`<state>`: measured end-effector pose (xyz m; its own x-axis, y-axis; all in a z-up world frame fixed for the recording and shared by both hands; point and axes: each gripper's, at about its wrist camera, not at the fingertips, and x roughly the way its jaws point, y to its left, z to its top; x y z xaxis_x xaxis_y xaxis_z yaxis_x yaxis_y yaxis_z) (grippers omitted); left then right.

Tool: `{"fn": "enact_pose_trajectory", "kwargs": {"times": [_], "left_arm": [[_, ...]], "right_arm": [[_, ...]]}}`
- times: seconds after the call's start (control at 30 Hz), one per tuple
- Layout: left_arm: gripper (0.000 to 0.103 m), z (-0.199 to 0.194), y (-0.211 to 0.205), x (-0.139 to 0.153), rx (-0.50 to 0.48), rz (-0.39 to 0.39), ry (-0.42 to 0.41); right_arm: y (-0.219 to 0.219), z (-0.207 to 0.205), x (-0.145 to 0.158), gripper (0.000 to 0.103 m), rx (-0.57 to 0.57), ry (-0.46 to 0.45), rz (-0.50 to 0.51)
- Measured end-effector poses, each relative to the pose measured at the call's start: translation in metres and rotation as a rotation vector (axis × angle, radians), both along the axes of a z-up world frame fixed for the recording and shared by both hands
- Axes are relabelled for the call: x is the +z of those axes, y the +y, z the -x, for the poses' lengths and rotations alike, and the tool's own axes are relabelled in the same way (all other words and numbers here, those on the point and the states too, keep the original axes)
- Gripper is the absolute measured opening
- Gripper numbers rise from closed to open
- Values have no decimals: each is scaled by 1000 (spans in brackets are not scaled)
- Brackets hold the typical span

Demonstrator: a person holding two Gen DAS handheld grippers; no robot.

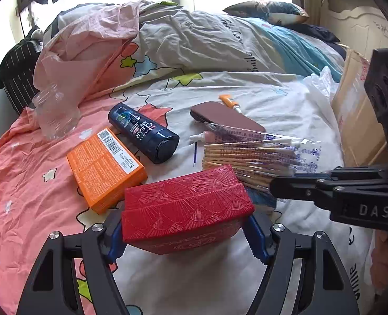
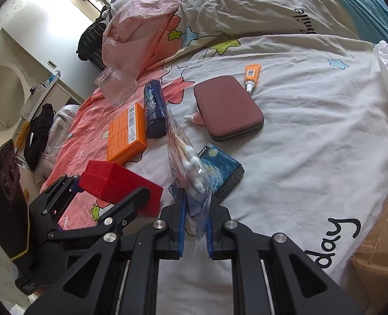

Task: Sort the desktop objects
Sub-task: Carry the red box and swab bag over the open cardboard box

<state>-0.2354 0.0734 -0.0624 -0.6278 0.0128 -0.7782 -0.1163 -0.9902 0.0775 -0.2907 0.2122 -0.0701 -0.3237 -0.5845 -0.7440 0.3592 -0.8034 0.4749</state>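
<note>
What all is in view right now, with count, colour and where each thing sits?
red box: 1, red, held between the left gripper's fingers
cotton swab pack: 1, clear bag with wooden sticks, held by the right gripper
orange box: 1, orange, on the bedspread left of the red box
shampoo bottle: 1, dark blue, lying beside the orange box
glass jar: 1, clear, far left on the pink area
zip case: 1, maroon, mid bed
orange tube: 1, orange, beyond the zip case
pink tube: 1, pink, partly under the zip case
blue painted box: 1, blue, under the swab pack
bedspread: 1, white and pink with stars
left gripper: 1, black
right gripper: 1, black
</note>
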Motion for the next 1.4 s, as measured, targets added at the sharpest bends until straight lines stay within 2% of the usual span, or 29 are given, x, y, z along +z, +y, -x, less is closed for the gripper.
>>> {"fn": "enact_pose_trajectory", "kwargs": {"times": [0.17, 0.33, 0.7, 1.1, 1.4], "left_arm": [[76, -12, 3, 7, -28, 18, -1], [76, -27, -1, 17, -36, 37, 4], [76, -64, -10, 45, -35, 63, 43], [76, -105, 12, 76, -82, 67, 99], [76, -134, 32, 103, -116, 62, 153]], "right_arm": [[-1, -5, 7, 12, -2, 33, -12], [0, -18, 26, 11, 2, 92, -1], [3, -55, 59, 11, -14, 154, -1], [11, -105, 110, 11, -39, 256, -42], [30, -139, 135, 11, -67, 307, -56]]}}
